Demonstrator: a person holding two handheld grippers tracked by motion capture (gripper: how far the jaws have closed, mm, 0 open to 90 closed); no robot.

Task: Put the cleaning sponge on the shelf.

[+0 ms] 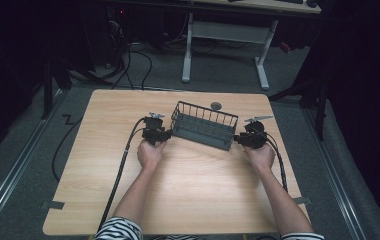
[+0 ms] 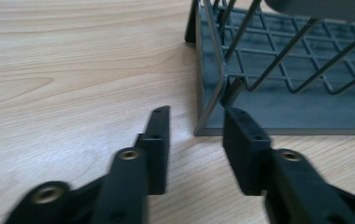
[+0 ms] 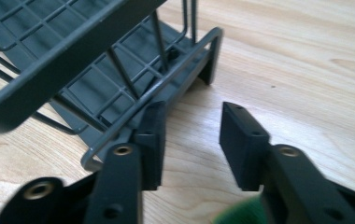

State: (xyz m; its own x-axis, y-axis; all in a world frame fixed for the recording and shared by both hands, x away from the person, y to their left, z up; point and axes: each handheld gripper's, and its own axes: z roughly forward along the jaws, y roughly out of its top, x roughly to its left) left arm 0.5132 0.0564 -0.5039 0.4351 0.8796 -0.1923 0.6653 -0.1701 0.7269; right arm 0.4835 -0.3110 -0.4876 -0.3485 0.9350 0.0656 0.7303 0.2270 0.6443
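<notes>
I hold a tool in each hand at the two ends of the dark wire basket [image 1: 204,125], which stands on the wooden desk [image 1: 188,180] a little beyond its middle, set at a slant. My left tool [image 1: 164,134] sits at the basket's left end, its jaws parted and released; the basket's corner frame lies just ahead of the gap, unpinched. My right tool [image 1: 238,139] sits at the right end, jaws likewise apart and gripping nothing; its left jaw lies against the basket's bottom rail. A small grey disc [image 1: 216,105] lies on the desk just behind the basket.
</notes>
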